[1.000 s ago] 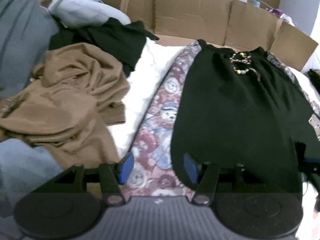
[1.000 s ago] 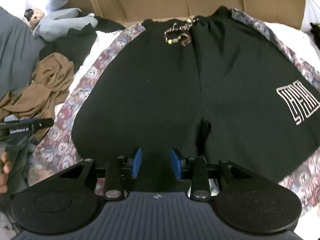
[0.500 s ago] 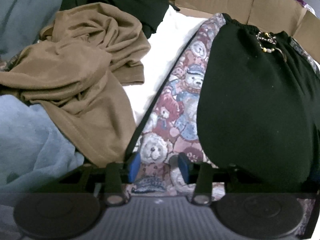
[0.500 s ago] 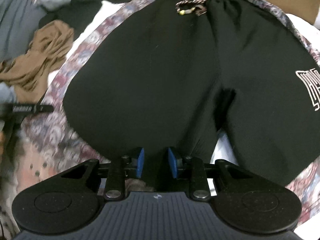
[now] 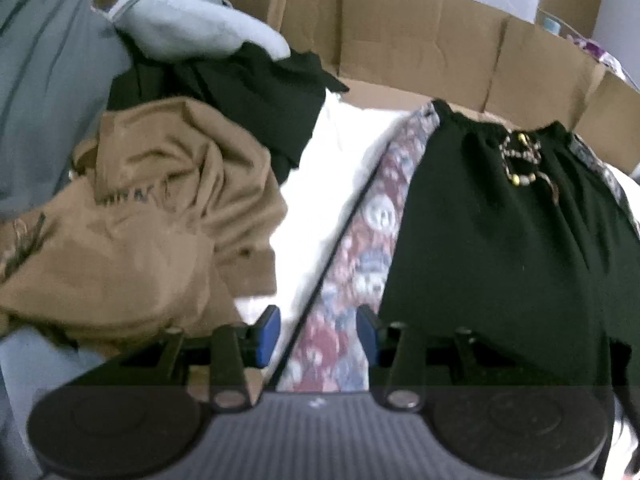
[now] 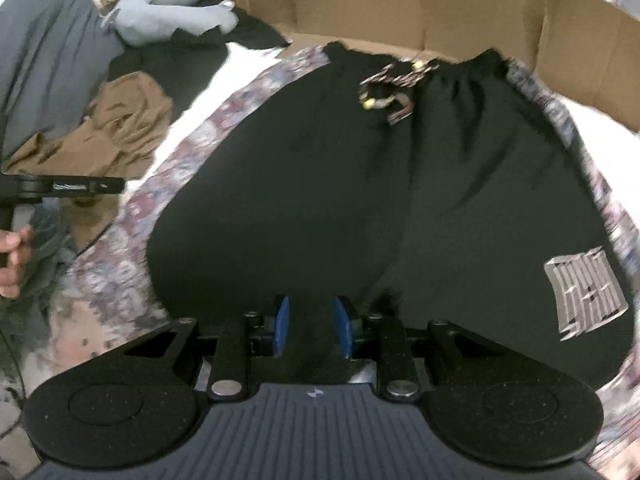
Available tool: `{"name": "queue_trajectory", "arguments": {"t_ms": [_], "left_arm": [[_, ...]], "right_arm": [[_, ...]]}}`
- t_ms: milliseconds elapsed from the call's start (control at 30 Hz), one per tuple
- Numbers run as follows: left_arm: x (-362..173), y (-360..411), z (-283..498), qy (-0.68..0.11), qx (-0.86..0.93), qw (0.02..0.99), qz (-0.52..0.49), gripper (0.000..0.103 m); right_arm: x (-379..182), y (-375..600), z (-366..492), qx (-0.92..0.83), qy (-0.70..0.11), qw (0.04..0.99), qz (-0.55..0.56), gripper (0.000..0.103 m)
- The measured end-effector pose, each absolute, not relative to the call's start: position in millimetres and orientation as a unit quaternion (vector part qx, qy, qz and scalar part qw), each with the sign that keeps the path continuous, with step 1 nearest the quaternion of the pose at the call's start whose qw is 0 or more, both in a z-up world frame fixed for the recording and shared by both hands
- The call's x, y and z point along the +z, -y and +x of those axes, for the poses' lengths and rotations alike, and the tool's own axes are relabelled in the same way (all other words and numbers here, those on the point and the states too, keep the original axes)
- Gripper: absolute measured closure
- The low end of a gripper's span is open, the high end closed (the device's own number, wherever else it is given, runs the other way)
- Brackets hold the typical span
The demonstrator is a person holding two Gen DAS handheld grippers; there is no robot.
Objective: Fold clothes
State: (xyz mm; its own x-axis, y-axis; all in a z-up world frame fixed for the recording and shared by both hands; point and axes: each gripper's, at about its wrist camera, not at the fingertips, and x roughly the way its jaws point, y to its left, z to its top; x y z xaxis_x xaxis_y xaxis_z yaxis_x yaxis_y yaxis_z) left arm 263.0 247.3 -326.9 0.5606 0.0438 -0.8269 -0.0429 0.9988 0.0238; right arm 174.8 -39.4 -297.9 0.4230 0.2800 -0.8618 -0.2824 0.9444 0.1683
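Observation:
Black shorts [image 6: 300, 180] lie flat on a teddy-bear print blanket [image 6: 120, 272], waistband and beaded drawstring [image 6: 390, 92] at the far end, a grey logo [image 6: 586, 292] on the right leg. My right gripper [image 6: 313, 327] hangs over the near hem of the left leg. Dark fabric fills the gap between its blue pads, and I see no pinch. My left gripper [image 5: 317, 335] stands open over the blanket's black-piped edge [image 5: 360, 280], just left of the shorts [image 5: 500, 260], with nothing held.
A crumpled brown garment [image 5: 152, 220] lies left of the blanket, with a black garment [image 5: 248, 96] and a grey plush [image 5: 192, 28] behind it. Cardboard walls [image 5: 420, 40] ring the far side. A hand [image 6: 14, 256] holds the left tool's handle at the left edge.
Both views dipped close to the bed and have drawn back up. The left jaws narrowed early on; the right jaws narrowed slightly. The shorts lie as before.

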Motion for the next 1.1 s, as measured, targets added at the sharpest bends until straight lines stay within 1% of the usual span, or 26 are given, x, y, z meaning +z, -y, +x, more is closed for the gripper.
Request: {"name": "queue_trajectory", "arguments": {"t_ms": [133, 300, 367, 567, 633, 733, 800, 900, 1000, 1033, 1100], "left_arm": [[-321, -238, 276, -0.461, 0.014, 0.887, 0.007, 0.058], [-320, -228, 290, -0.462, 0.010, 0.887, 0.003, 0.058], [-321, -224, 295, -0.464, 0.015, 0.886, -0.002, 0.060], [-318, -216, 310, -0.472, 0.025, 0.881, -0.007, 0.061], [-315, -212, 315, -0.473, 0.025, 0.881, 0.005, 0.064], [-309, -206, 324, -0.477, 0.013, 0.879, 0.029, 0.067], [-307, -203, 330, -0.477, 0.004, 0.878, 0.044, 0.067], [-315, -206, 346, -0.477, 0.009, 0.878, 0.045, 0.067], [-324, -205, 365, -0.448, 0.012, 0.891, 0.073, 0.066], [-326, -207, 368, -0.442, 0.022, 0.894, 0.066, 0.066], [-332, -213, 373, -0.438, 0.047, 0.897, 0.039, 0.066]], "right_arm": [[-292, 67, 201, 0.140, -0.521, 0.842, -0.020, 0.071], [-285, 96, 223, 0.136, -0.511, 0.844, -0.084, 0.071], [-283, 107, 229, 0.136, -0.509, 0.844, -0.099, 0.071], [-269, 147, 238, 0.140, -0.480, 0.861, -0.091, 0.070], [-267, 162, 243, 0.138, -0.473, 0.866, -0.083, 0.070], [-266, 184, 248, 0.153, -0.441, 0.879, -0.097, 0.068], [-266, 200, 249, 0.142, -0.416, 0.893, -0.102, 0.064], [-273, 226, 249, 0.120, -0.387, 0.911, -0.072, 0.064], [-280, 250, 248, 0.099, -0.358, 0.927, -0.045, 0.064], [-283, 256, 245, 0.095, -0.346, 0.932, -0.052, 0.064], [-286, 264, 238, 0.069, -0.331, 0.936, -0.101, 0.064]]}}
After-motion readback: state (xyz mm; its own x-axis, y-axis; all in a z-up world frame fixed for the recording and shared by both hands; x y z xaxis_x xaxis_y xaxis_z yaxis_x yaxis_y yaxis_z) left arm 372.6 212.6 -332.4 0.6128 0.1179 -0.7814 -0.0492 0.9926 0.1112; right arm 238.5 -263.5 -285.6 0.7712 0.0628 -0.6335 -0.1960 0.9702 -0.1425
